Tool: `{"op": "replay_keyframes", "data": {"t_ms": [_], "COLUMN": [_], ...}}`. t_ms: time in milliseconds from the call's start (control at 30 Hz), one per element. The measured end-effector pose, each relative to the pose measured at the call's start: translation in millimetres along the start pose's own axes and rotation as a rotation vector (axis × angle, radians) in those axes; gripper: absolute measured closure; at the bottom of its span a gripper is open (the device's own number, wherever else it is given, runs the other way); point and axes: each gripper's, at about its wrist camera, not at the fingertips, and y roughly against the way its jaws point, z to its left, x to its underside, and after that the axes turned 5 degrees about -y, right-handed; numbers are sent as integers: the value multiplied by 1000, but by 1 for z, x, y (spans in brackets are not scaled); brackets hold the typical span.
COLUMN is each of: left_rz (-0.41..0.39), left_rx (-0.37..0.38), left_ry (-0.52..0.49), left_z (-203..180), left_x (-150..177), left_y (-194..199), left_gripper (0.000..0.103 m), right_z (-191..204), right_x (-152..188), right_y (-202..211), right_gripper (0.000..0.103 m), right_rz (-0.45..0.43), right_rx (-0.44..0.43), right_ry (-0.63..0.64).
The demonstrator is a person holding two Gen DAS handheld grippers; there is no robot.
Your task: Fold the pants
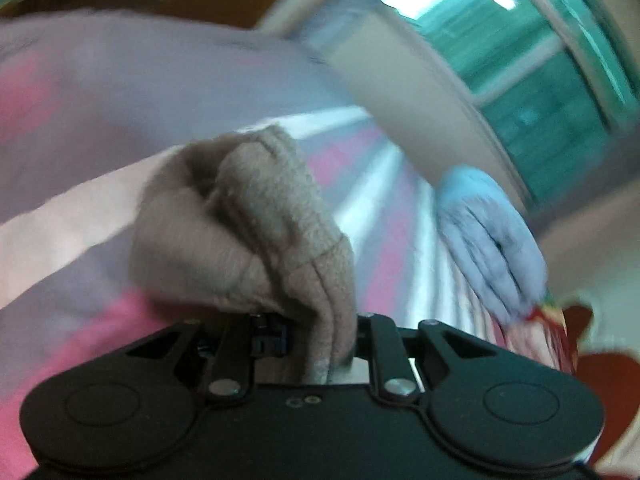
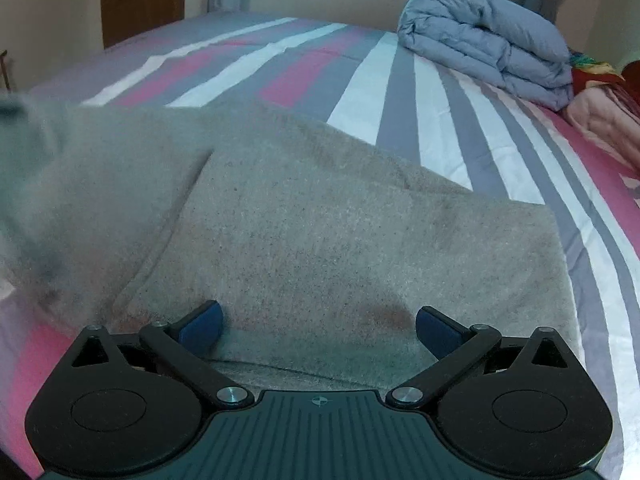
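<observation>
Your left gripper [image 1: 320,332] is clamped on a bunched hem of the pants [image 1: 248,224], a soft, fuzzy beige-grey fleece with a stitched seam running along the gathered edge; the cloth rises in a rounded lump straight out from between the closed jaws, lifted clear of the bed, and that whole view is smeared with blur. Your right gripper [image 2: 318,332] stands with its jaws wide apart, the blue pads [image 2: 202,330] low over the pants [image 2: 320,232] but not pinching them. From that side the garment lies spread flat across the near part of the bed [image 2: 400,128], its nap speckled and matte, with a slanted pocket seam left of centre and a darker reddish smudge near the right pad. Its left portion lifts off the mattress into a blurred grey mass at the left edge of the view. The bedsheet is smooth, printed in broad stripes of white, grey and pink that fan toward the far edge. At the far right corner of the bed sits a puffy blue-grey quilt [image 2: 488,44], folded in thick rolls, with pink and red bedding [image 2: 600,112] just beside it. Beyond are plain cream walls, a brown wooden door [image 2: 140,0] at the far left, and a green-tinted window [image 1: 532,64].
</observation>
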Motion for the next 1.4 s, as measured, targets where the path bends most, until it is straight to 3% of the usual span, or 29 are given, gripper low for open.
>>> {"op": "replay_keyframes", "data": {"t_ms": [67, 167, 333, 433, 533, 633, 767, 833, 967, 1233, 1400], "left_rz": [19, 72, 237, 384, 397, 391, 369, 341, 331, 356, 415], "left_rx": [34, 86, 145, 66, -22, -25, 27, 39, 23, -183, -232], "left_ry": [-83, -217, -419, -552, -657, -700, -744, -770, -677, -454, -419], "left_z": [-34, -89, -162, -186, -195, -209, -219, -223, -216, -132, -106], "left_x": [4, 23, 101, 157, 184, 182, 178, 177, 161, 116, 123], "left_y": [-1, -11, -43, -75, -81, -70, -47, -37, -28, -49, -67], "left_gripper": [94, 94, 94, 91, 86, 69, 30, 28, 27, 27, 27], "right_z": [-17, -45, -99, -140, -172, -192, -205, -208, -212, -211, -189], "right_x": [-6, -8, -7, -4, 0, 4, 5, 4, 4, 7, 0], "right_y": [6, 18, 45, 54, 61, 72, 80, 85, 87, 72, 56], "right_gripper": [1, 1, 1, 1, 1, 1, 1, 0, 0, 0, 0], "right_rz": [5, -11, -64, -74, -74, -91, -105, -110, -96, 24, 81], "right_rx": [-62, -89, -44, 0, 11, 5, -16, -30, -79, -302, -263], "right_ry": [-87, -169, -256, -314, -389, -424, -475, -498, -529, -687, -626]}}
